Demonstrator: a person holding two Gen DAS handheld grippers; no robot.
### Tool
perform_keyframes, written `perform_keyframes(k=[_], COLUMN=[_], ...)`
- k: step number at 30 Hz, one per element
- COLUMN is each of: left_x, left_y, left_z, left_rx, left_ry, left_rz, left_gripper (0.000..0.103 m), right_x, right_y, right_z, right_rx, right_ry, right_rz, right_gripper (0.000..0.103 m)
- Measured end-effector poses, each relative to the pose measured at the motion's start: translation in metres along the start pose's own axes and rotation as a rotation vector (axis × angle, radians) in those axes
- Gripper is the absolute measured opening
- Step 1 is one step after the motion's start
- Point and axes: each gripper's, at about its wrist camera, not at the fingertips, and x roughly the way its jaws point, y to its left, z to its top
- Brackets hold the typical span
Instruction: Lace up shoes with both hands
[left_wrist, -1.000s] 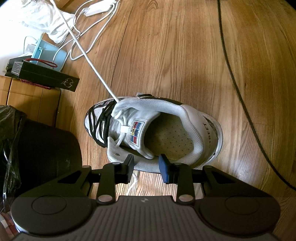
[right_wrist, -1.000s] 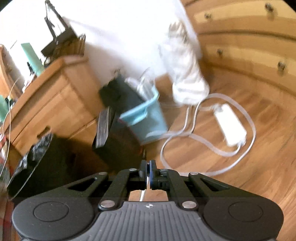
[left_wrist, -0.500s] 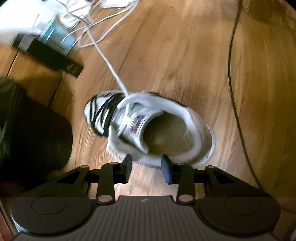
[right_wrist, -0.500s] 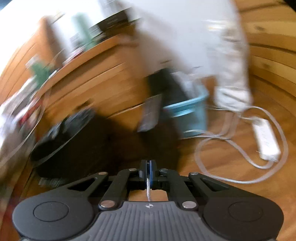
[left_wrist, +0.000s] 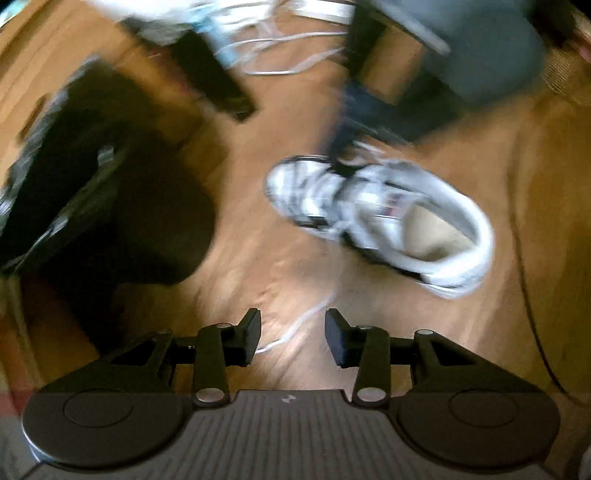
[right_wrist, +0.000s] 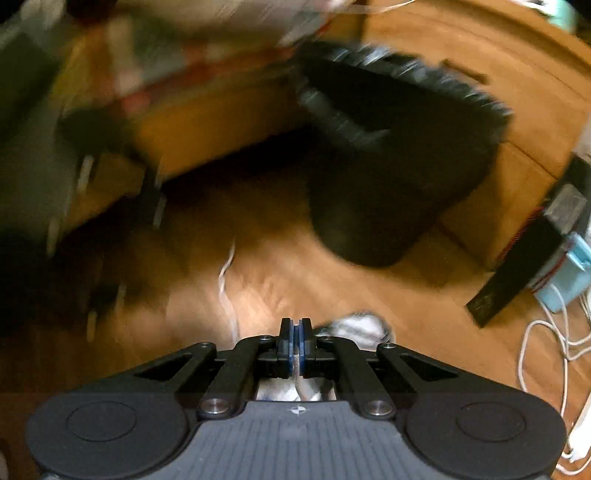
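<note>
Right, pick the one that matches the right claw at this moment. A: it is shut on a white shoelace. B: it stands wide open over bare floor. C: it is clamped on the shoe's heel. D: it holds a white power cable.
A: in the right wrist view the right claw has its pads pressed together on the white shoelace that runs down towards the shoe.

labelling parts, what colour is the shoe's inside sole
Tan, a pale beige insole, best seen in the left wrist view.
</note>
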Motion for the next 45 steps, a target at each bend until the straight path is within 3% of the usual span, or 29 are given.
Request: perform_keyframes(k=[3, 5, 8, 15, 19, 25, 29, 34, 45], left_x=[-0.007, -0.010, -0.012, -0.008, -0.011, -0.008, -0.007, -0.004, -0.002], left_y=[0.015, 0.015, 0.007, 0.015, 0.018, 0.016, 0.013, 0.018, 0.021], left_z=[0.002, 0.006, 0.011, 0.013, 0.013, 0.011, 0.011, 0.007, 0.011], left_rx=[-0.072, -0.073, -0.030, -0.071, -0.086, -0.080, -0.071, -0.114, -0.197], left_ry=[-0.027, -0.059, -0.099, -0.105, -0.119, -0.090, -0.090, -0.081, -0.090], left_rz=[0.027, 0.053, 0.186, 0.167, 0.164, 0.153, 0.139, 0.103, 0.047], left_gripper=[0.043, 0.045, 0.044, 0.045, 0.045, 0.045, 0.045, 0.045, 0.045], right_x=[0.014, 0.020, 0.023, 0.031, 0.032, 0.014, 0.005, 0.012, 0.029], right_y=[0.018, 0.021, 0.023, 0.030, 0.031, 0.022, 0.010, 0.006, 0.018], right_z=[-0.008, -0.011, -0.012, -0.011, -0.009, -0.006, -0.007, -0.012, -0.022], right_rx=[-0.107, -0.110, -0.101, -0.124, -0.141, -0.165, -0.134, -0.177, -0.219], right_ry=[0.075, 0.099, 0.107, 0.100, 0.087, 0.021, 0.000, 0.107, 0.200], right_rz=[-0.009, 0.008, 0.015, 0.001, 0.029, 0.038, 0.063, 0.074, 0.056], right_gripper=[0.003, 0.003, 0.003, 0.005, 0.013, 0.021, 0.021, 0.021, 0.021])
